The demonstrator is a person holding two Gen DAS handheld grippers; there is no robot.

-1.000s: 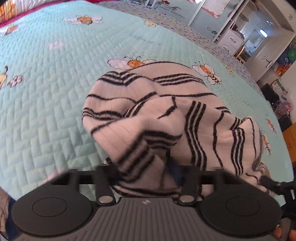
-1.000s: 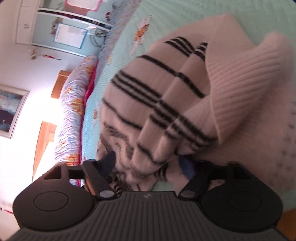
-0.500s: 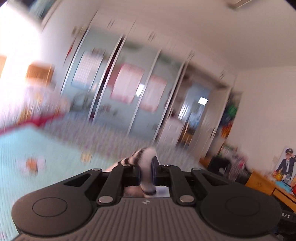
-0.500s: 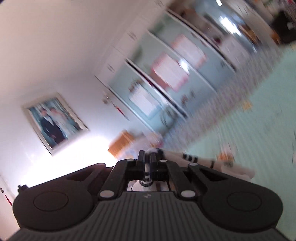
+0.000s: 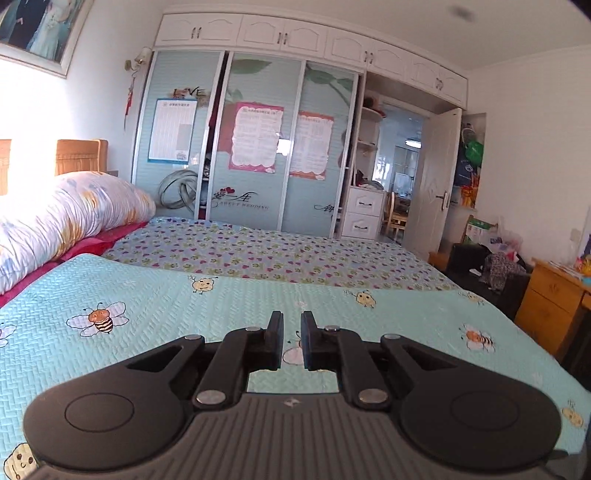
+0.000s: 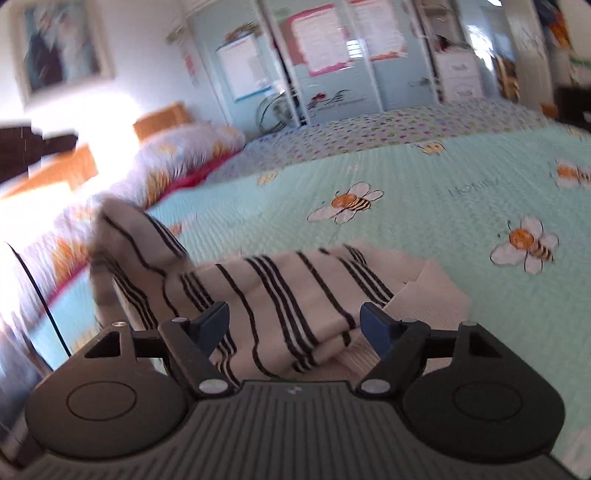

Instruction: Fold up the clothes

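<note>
On a bedroom bed w/ a pale-green quilted bedspread (image 6: pixel 461 206) printed w/ cartoon bees, a white knit sweater w/ black stripes (image 6: pixel 288 295) lies in a loose heap, seen from the right wrist cam. Part of the garment rises in a hump at left, near the floral pillow (image 6: pixel 192 147); the rest spreads flat toward the cam, w/ a plain ribbed white section at its right edge. The right gripper (image 6: pixel 295 323) hangs just above the sweater, jaws opening, blue-tipped fingers (image 6: pixel 212 321) set wide apart; striped cloth shows between them in the pic, but the pads don't press on it. View is motion-blurred.

Left wrist cam: the left gripper (image 5: pixel 291 339) is raised over bare bedspread (image 5: pixel 147 314), jaws drawn nearly together w/ only a thin slit between the black fingers (image 5: pixel 275 343), nothing clamped in them. No sweater in this view. Beyond the bee quilt lies a second cover w/ small hearts (image 5: pixel 258 251), then a wardrobe w/ sliding pale-blue doors (image 5: pixel 255 147) carrying pink-bordered paper sheets. White upper cabinets (image 5: pixel 280 35) run above it. An open white door (image 5: pixel 436 177) stands at right, a wooden cabinet (image 5: pixel 550 299) nearer the bed's right side. A framed pic (image 5: pixel 40 26) hangs high on the left wall, above the headboard (image 5: pixel 79 157).
</note>
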